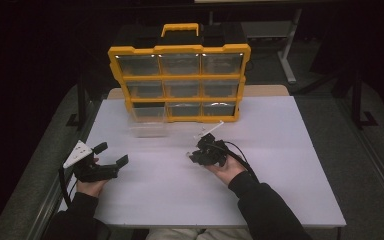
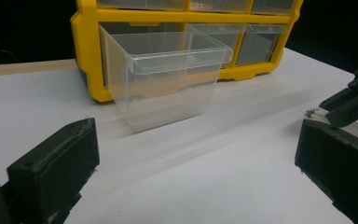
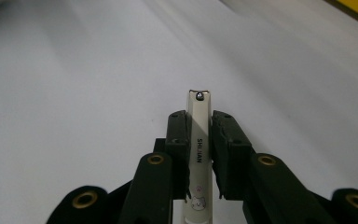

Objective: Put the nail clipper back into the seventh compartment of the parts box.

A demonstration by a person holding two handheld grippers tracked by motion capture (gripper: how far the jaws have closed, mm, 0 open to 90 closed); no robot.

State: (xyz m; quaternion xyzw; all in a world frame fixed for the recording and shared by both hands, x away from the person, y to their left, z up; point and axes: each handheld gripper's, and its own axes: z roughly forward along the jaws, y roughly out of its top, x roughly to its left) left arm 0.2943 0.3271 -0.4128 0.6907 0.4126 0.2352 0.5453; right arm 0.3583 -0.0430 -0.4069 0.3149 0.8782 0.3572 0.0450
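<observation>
Above the table (image 1: 280, 165), right hand-held gripper (image 3: 199, 122) clamps a nail clipper (image 3: 198, 135) — left one (image 2: 191, 172) spread wide.

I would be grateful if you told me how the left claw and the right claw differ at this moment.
The left claw has its jaws spread wide and holds nothing, while the right claw is shut on a slim white nail clipper. The left claw faces the clear plastic drawer bin pulled out of the yellow organizer; the right claw stands right of the bin. Both are black and hand-held above the white table.
</observation>
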